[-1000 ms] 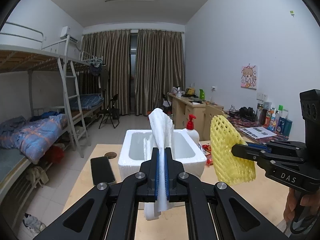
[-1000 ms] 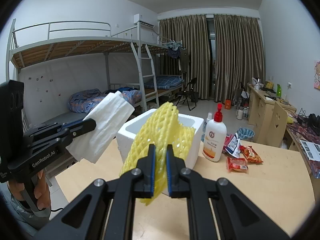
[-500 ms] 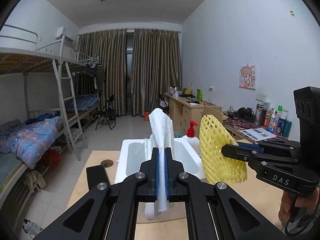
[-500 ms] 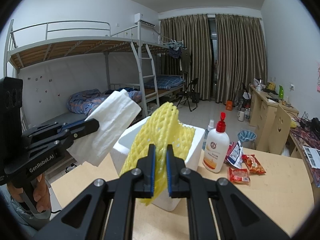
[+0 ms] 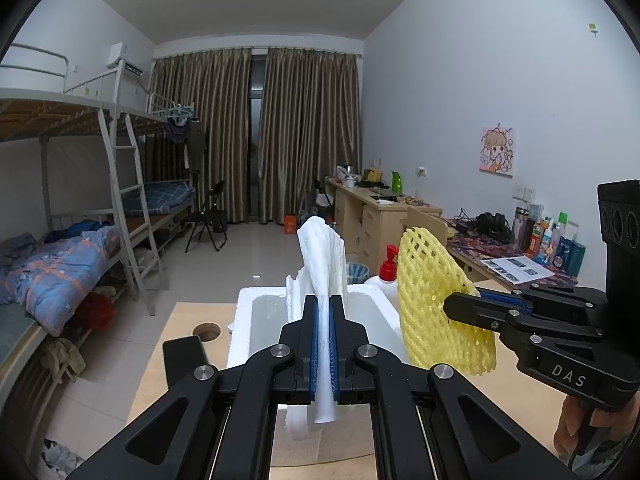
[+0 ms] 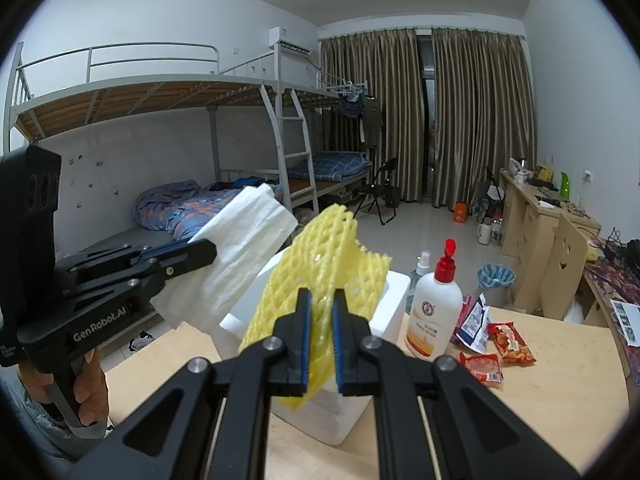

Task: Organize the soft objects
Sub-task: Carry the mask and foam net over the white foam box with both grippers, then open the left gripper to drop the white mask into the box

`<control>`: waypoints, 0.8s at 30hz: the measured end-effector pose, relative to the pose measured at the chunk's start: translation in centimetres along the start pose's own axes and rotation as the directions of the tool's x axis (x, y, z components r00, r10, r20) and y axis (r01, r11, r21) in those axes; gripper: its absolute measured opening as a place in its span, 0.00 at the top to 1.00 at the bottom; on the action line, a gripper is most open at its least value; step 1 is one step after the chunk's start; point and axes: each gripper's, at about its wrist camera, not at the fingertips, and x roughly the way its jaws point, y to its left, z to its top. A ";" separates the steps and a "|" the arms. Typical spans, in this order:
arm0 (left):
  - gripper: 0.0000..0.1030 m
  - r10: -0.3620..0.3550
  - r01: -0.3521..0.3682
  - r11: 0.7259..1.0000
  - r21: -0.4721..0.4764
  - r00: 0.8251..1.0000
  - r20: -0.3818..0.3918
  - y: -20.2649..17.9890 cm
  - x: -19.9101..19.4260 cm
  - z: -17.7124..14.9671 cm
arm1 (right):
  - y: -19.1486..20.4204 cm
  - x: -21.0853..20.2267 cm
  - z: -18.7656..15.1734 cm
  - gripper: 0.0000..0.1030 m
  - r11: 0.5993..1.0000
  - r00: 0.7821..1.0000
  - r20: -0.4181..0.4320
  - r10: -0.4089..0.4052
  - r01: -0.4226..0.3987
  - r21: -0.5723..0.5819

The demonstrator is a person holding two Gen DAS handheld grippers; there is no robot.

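Left gripper (image 5: 324, 344) is pinching tissue (image 5: 322, 256), right gripper (image 6: 320, 336) pinching net (image 6: 320, 256); neither is lying in box (image 5: 244, 320) at twelve o'clock.

Pump bottle (image 6: 435, 309) is standing on the table (image 6: 560, 392) toward its far edge, with a spray bottle (image 6: 423, 261) showing just behind it. Snack packets (image 6: 494, 340) are lying beside it toward the table's right edge. A black phone (image 5: 185, 362) is lying near the left edge. Bunk bed (image 6: 180, 96), curtains (image 5: 256, 136) and desk (image 5: 372, 208) are sitting further back.
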 end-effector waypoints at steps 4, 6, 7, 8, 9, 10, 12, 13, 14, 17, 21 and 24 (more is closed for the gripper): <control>0.95 -0.010 0.010 1.000 -0.007 1.000 -0.020 0.0 1.0 0.0 | -0.1 0.1 0.1 0.88 1.000 1.000 0.000 0.003 -0.003 0.004; 0.95 -0.010 0.009 1.000 -0.007 0.999 -0.037 0.1 1.7 0.0 | -0.2 0.3 0.2 0.88 1.000 1.000 0.000 0.002 -0.002 0.006; 0.95 -0.011 0.011 1.000 -0.008 0.999 -0.046 0.1 2.1 0.0 | -0.3 0.4 0.2 0.88 1.000 1.000 -0.001 0.002 -0.002 0.008; 0.95 -0.012 0.012 1.000 -0.009 0.999 -0.053 0.1 2.3 0.0 | -0.3 0.4 0.2 0.88 1.000 1.000 -0.002 0.001 -0.001 0.009; 0.95 -0.013 0.012 1.000 -0.012 0.998 -0.063 0.2 2.7 0.0 | -0.4 0.5 0.2 0.88 1.000 1.000 -0.003 0.001 -0.001 0.010; 0.95 -0.015 0.014 1.000 -0.016 0.997 -0.070 0.2 3.0 0.1 | -0.5 0.6 0.2 0.88 1.000 1.000 -0.004 0.001 -0.001 0.012; 0.95 -0.013 0.011 1.000 -0.018 0.997 -0.080 0.1 3.7 0.2 | -0.7 0.6 0.1 0.88 1.000 1.000 -0.007 0.002 -0.002 0.015; 0.95 -0.009 0.007 1.000 -0.017 0.997 -0.082 0.0 3.9 0.3 | -0.7 0.6 0.1 0.88 1.000 1.000 -0.008 0.002 -0.002 0.015; 0.95 -0.006 0.005 1.000 -0.016 0.996 -0.085 -0.1 4.2 0.3 | -0.8 0.6 0.1 0.88 1.000 1.000 -0.007 0.003 -0.003 0.016; 0.95 0.004 -0.005 1.000 -0.012 0.995 -0.096 -0.4 5.0 0.4 | -1.0 0.4 0.2 0.88 1.000 1.000 -0.005 0.001 -0.001 0.018; 0.95 0.000 -0.002 1.000 -0.017 0.993 -0.118 -0.6 6.2 0.3 | -1.4 0.4 0.1 0.88 1.000 1.000 -0.005 -0.004 0.004 0.028; 0.95 0.002 -0.004 1.000 -0.017 0.990 -0.138 -0.6 7.2 0.2 | -1.7 0.4 0.0 0.88 0.999 1.000 -0.007 -0.009 0.009 0.035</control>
